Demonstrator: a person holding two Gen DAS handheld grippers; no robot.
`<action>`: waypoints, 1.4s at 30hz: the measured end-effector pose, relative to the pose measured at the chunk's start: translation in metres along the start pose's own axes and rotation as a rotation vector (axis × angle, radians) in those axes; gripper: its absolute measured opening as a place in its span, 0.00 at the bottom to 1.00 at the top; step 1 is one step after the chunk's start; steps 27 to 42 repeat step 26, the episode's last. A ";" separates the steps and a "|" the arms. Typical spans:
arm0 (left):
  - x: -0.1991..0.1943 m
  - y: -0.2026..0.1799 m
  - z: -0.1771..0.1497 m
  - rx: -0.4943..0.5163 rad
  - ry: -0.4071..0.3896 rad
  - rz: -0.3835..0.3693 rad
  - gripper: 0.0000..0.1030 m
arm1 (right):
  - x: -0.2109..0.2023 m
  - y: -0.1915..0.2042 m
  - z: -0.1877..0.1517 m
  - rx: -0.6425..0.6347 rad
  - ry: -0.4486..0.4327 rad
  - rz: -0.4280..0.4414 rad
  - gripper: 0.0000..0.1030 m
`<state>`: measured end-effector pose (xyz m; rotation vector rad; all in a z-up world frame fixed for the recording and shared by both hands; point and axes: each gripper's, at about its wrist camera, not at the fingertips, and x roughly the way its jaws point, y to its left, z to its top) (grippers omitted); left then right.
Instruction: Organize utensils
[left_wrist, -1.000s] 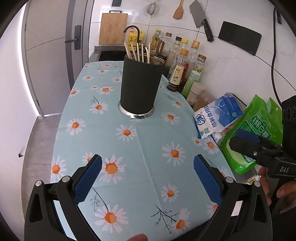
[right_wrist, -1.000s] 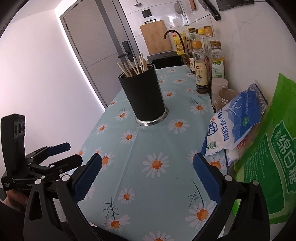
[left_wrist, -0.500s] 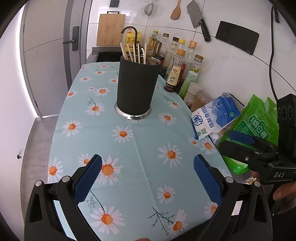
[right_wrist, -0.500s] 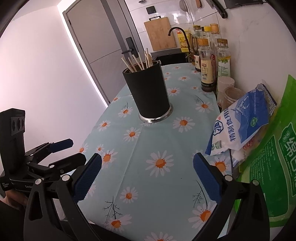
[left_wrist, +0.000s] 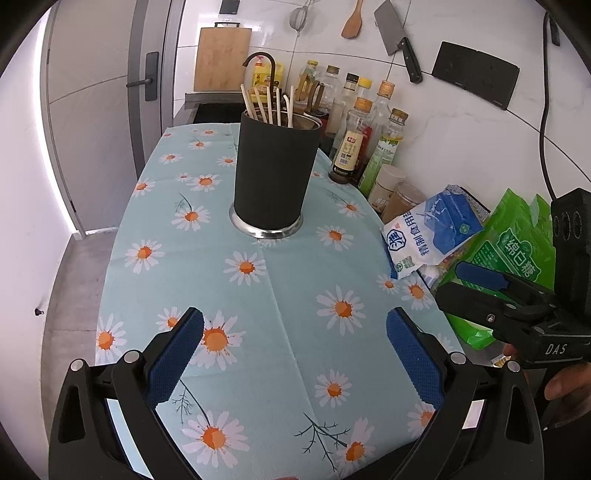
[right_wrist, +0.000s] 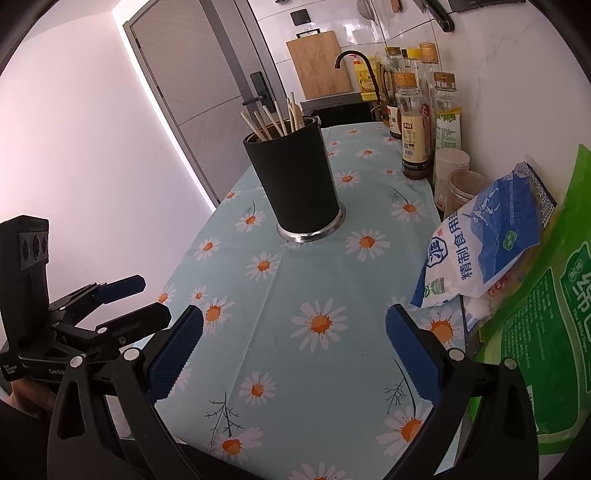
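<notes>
A black utensil holder (left_wrist: 275, 173) on a steel base stands upright on the daisy tablecloth (left_wrist: 288, 291), with several pale chopsticks (left_wrist: 269, 105) sticking out of it. It also shows in the right wrist view (right_wrist: 295, 181). My left gripper (left_wrist: 295, 358) is open and empty, low over the near end of the table. My right gripper (right_wrist: 293, 354) is open and empty, beside it on the right. The right gripper also shows in the left wrist view (left_wrist: 480, 288); the left gripper also shows in the right wrist view (right_wrist: 133, 299).
Sauce and oil bottles (left_wrist: 364, 140) line the wall on the right. A blue-white salt bag (left_wrist: 432, 232) and a green sugar bag (left_wrist: 513, 251) lie at the table's right edge. A sink tap (left_wrist: 260, 59), cutting board (left_wrist: 221, 59) and door (left_wrist: 103, 110) are behind.
Both grippers have drawn back and risen slightly, so the holder looks a little farther and more centred. Jaws stay open and empty.
</notes>
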<state>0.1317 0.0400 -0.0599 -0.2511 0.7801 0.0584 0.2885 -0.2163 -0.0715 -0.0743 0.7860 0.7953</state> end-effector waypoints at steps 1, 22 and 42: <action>0.000 0.000 0.000 -0.001 0.001 -0.001 0.93 | 0.000 0.000 0.000 0.001 0.001 0.001 0.95; 0.005 -0.005 0.000 0.011 0.006 -0.014 0.93 | 0.002 0.001 0.000 0.007 0.008 0.003 0.95; 0.005 -0.004 0.000 0.011 0.007 -0.014 0.93 | 0.002 0.001 0.000 0.007 0.008 0.003 0.95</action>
